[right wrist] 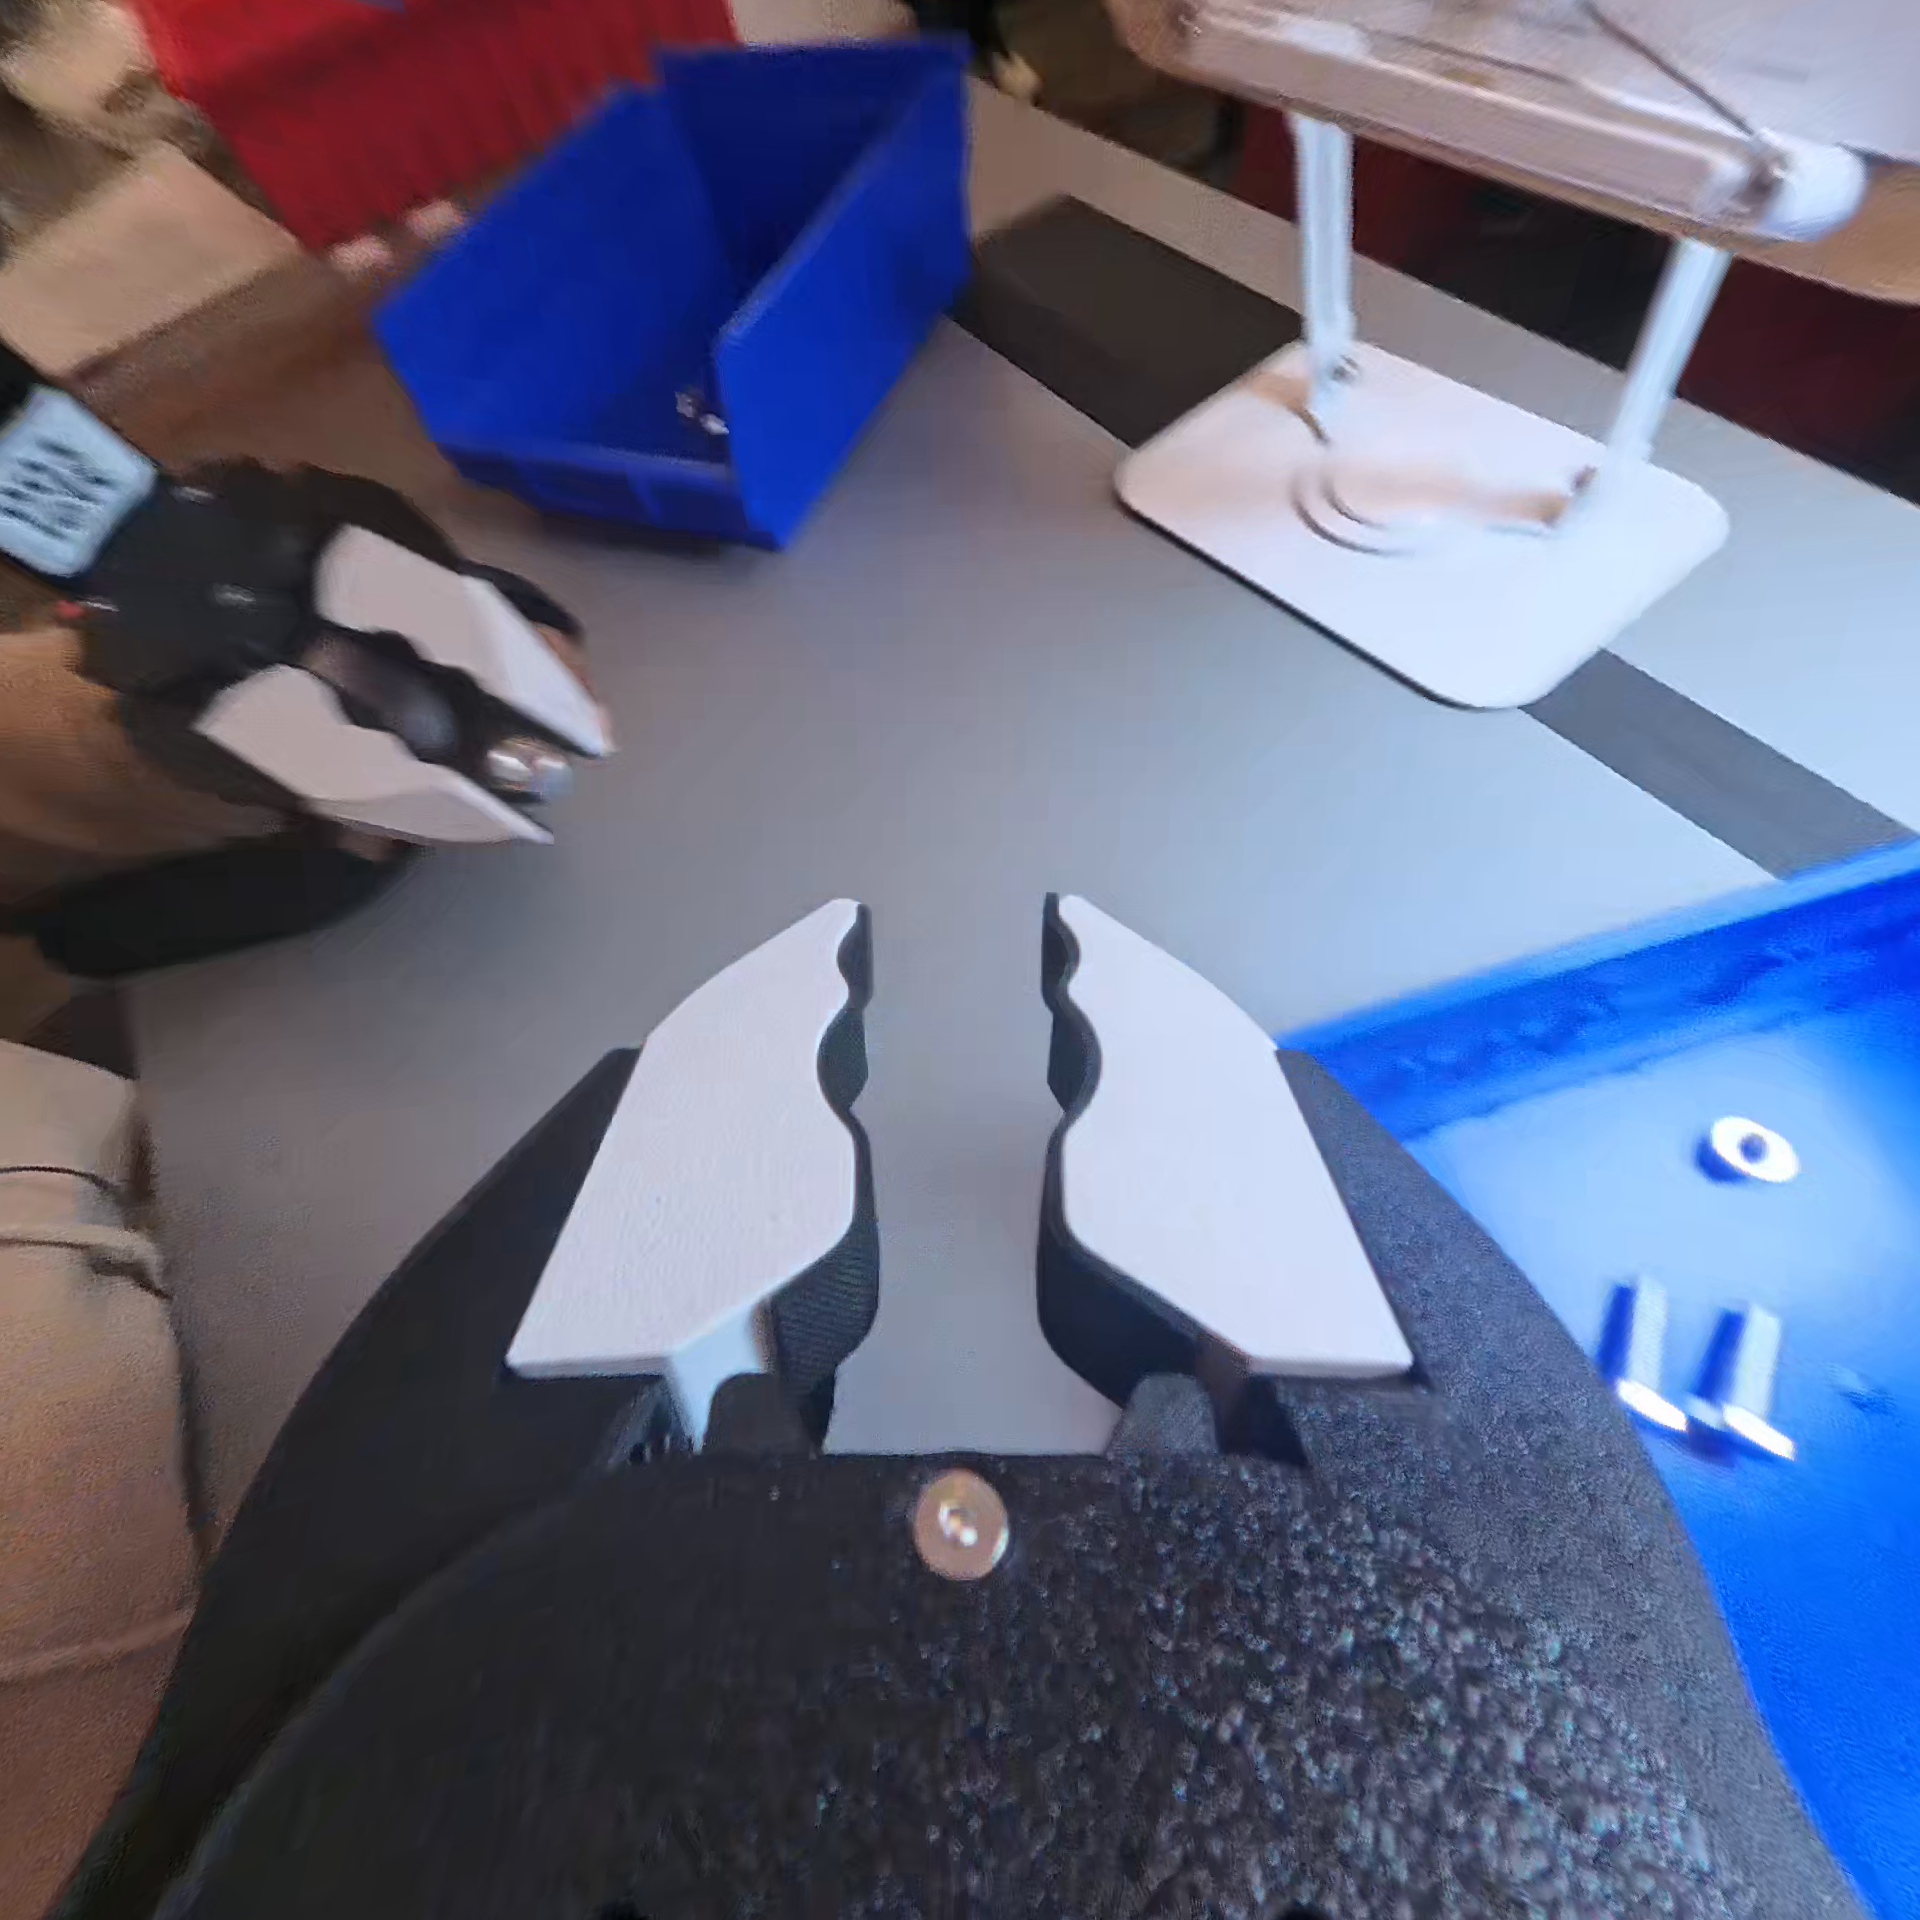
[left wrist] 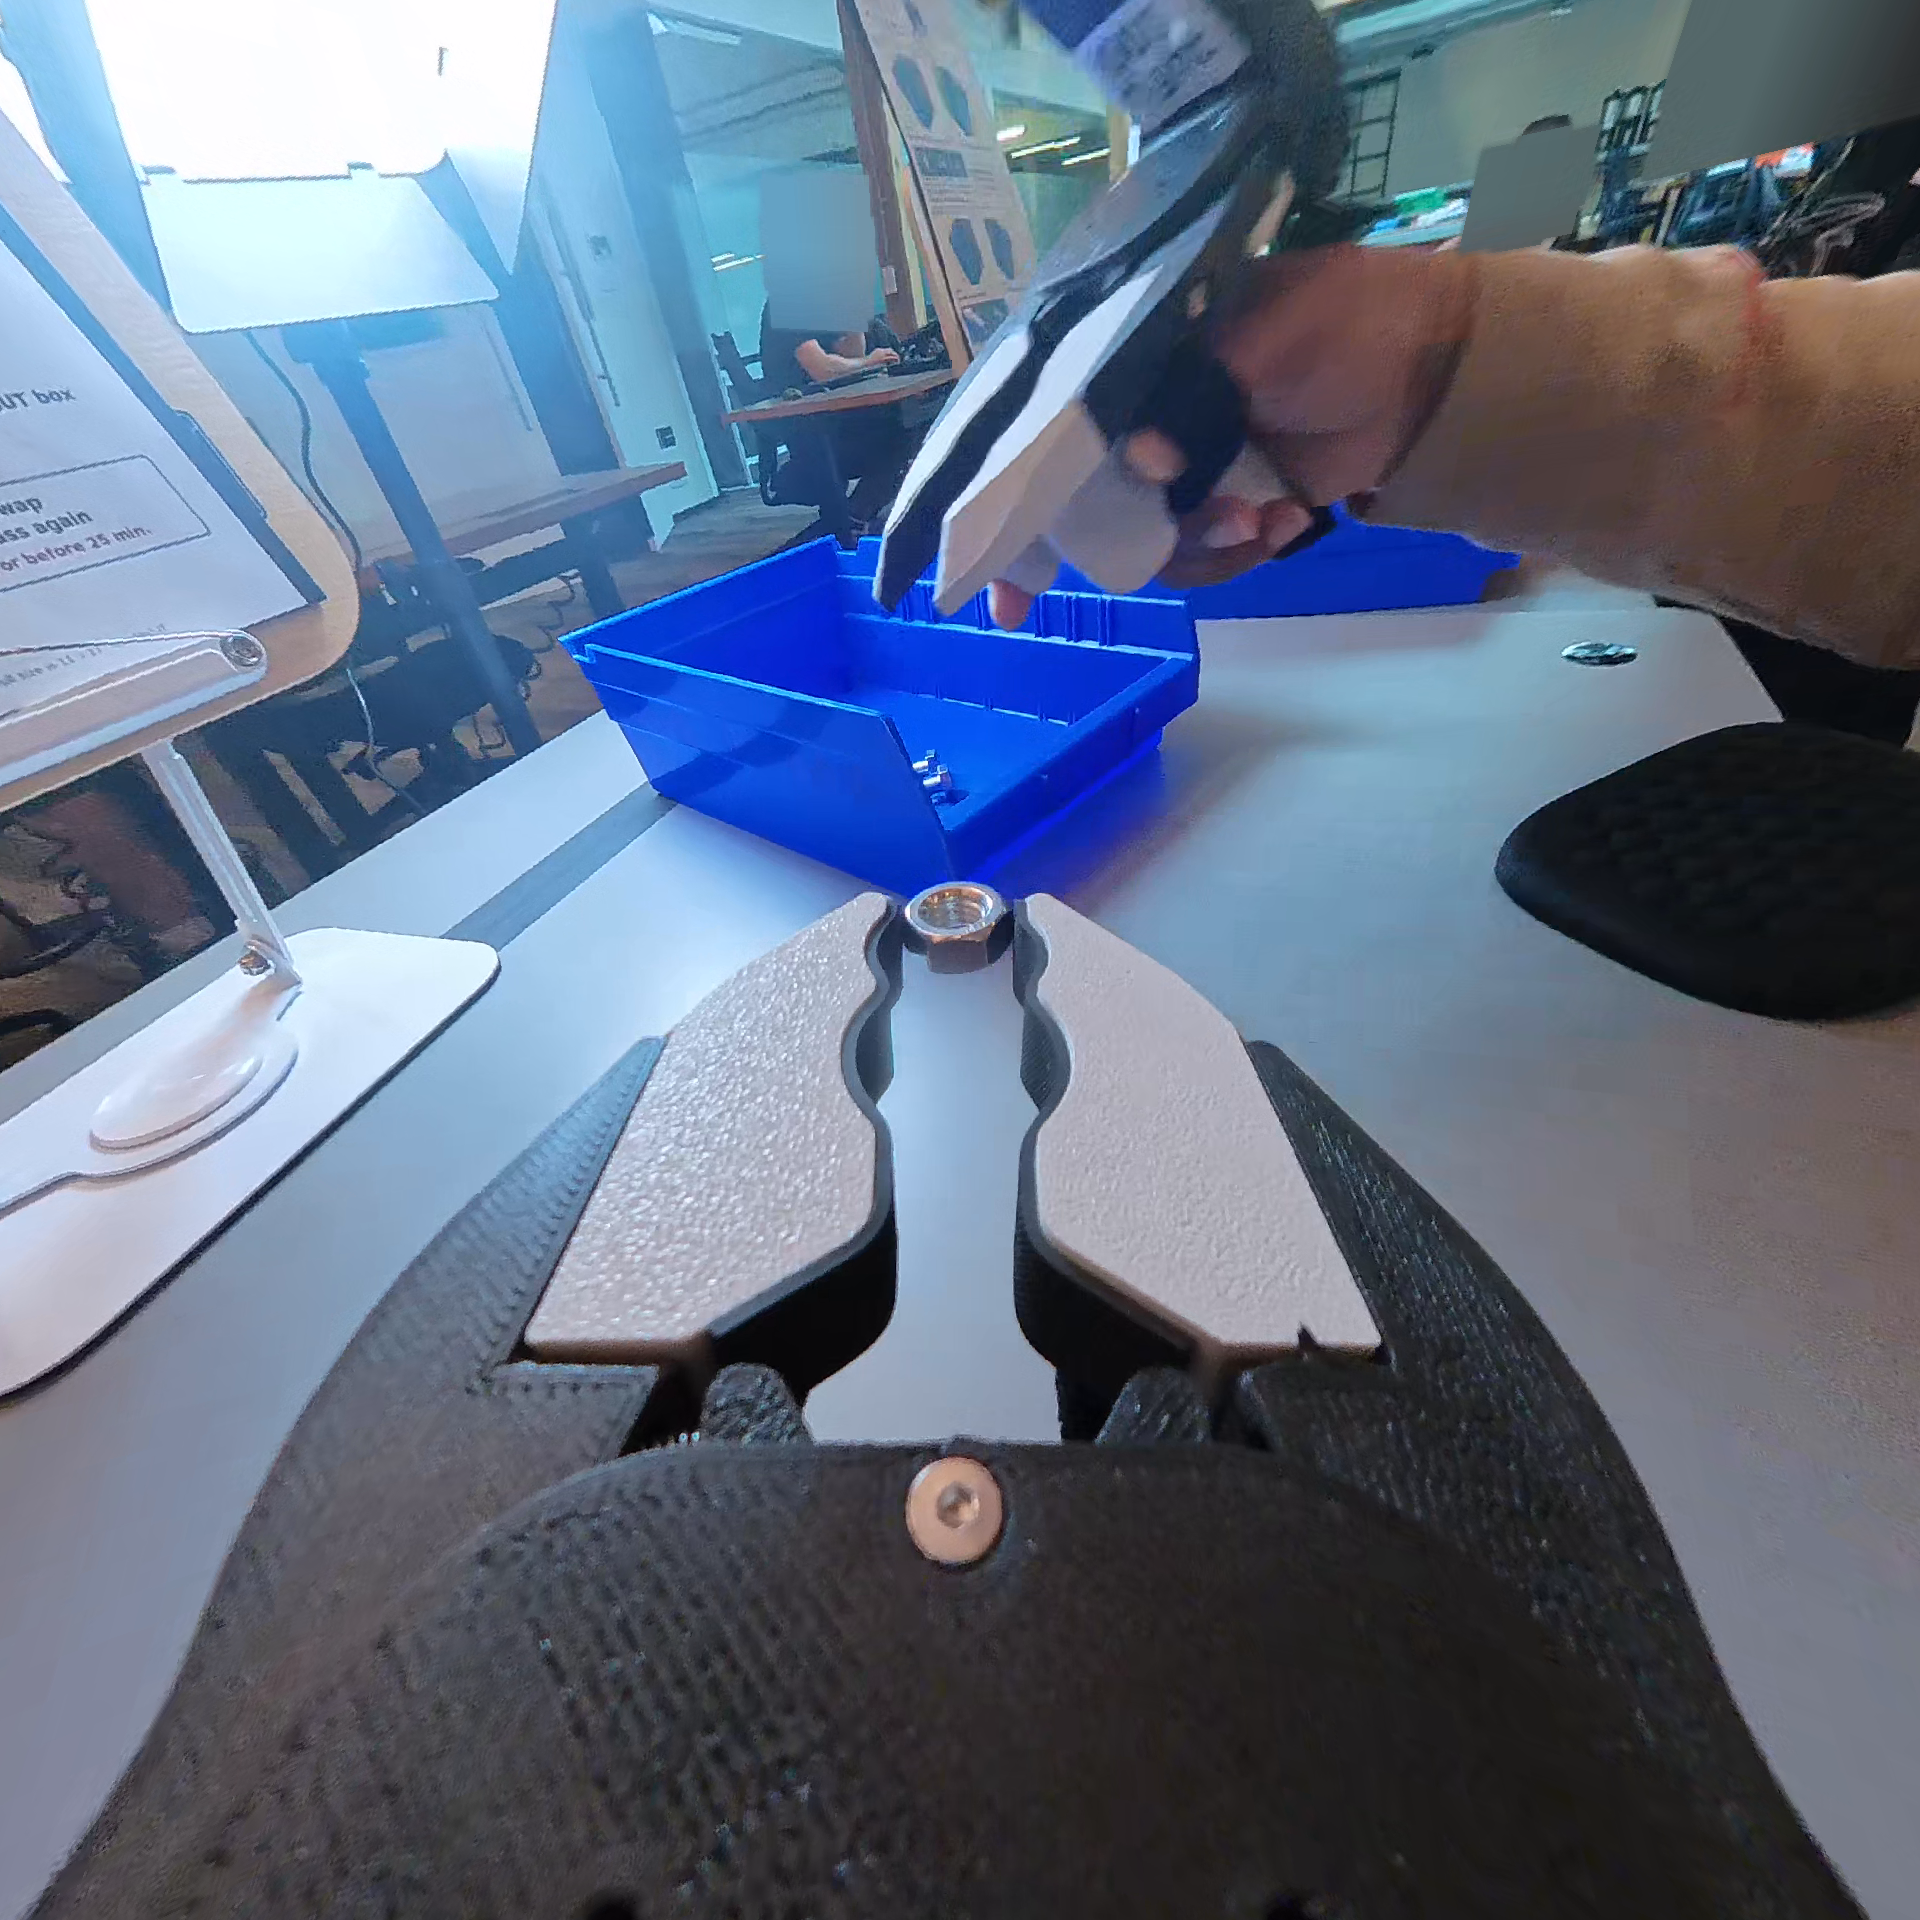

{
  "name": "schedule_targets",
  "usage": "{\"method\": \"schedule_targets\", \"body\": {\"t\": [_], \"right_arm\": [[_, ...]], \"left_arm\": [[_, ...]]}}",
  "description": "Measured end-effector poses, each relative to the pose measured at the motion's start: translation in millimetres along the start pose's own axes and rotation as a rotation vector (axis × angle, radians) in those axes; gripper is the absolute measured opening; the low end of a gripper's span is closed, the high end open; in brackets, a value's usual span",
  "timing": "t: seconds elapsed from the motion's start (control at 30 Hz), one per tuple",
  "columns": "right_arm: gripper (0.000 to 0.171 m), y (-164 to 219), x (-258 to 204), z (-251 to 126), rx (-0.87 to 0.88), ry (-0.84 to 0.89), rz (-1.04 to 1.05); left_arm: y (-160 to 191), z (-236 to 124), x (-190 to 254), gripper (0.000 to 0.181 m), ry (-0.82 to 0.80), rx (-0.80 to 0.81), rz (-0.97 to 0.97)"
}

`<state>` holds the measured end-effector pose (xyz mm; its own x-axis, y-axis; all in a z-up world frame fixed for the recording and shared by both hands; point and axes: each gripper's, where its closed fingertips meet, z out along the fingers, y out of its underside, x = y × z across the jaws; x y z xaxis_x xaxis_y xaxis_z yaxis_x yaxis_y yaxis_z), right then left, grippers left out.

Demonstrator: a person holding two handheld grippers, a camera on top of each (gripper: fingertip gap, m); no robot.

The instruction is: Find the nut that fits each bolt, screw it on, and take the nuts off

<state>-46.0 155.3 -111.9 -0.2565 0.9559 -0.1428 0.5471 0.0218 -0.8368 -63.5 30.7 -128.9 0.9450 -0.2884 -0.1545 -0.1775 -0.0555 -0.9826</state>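
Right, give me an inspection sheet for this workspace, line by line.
Surface: grey table, with a dark strip near the stand.
Job's things: nut clamped in the left hand-held gripper; a nut-and-bolt piece in the far blue bin; near bin holds a loose nut and two bolts.
Clutter: white stand carrying a paper board; black pad.
Grippers: left shut on the nut; right hand-held gripper open and empty, raised over the table.
Cables: some on the floor beyond the table.
Surroundings: office desks, a seated person in the background.
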Motion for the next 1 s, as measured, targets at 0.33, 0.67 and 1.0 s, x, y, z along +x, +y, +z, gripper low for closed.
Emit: {"method": "schedule_targets", "body": {"t": [0.33, 0.67, 1.0], "right_arm": [[0.030, 3.3, -113.3, 72.4, 0.004, -0.103, 0.030], [0.018, 5.3, -112.8, 89.8, -0.107, -0.030, -0.019], [0.018, -46.6, 39.4, -1.5, -0.137, 0.288, -0.088]], "left_arm": [[19.5, 7.3, -5.8, 0.020, -0.250, -0.204, 0.259], [22.2, 2.7, -14.9, 0.020, -0.333, -0.257, 0.299], [-9.7, -7.9, -23.2, 0.030, -0.222, -0.026, 0.010]]}}
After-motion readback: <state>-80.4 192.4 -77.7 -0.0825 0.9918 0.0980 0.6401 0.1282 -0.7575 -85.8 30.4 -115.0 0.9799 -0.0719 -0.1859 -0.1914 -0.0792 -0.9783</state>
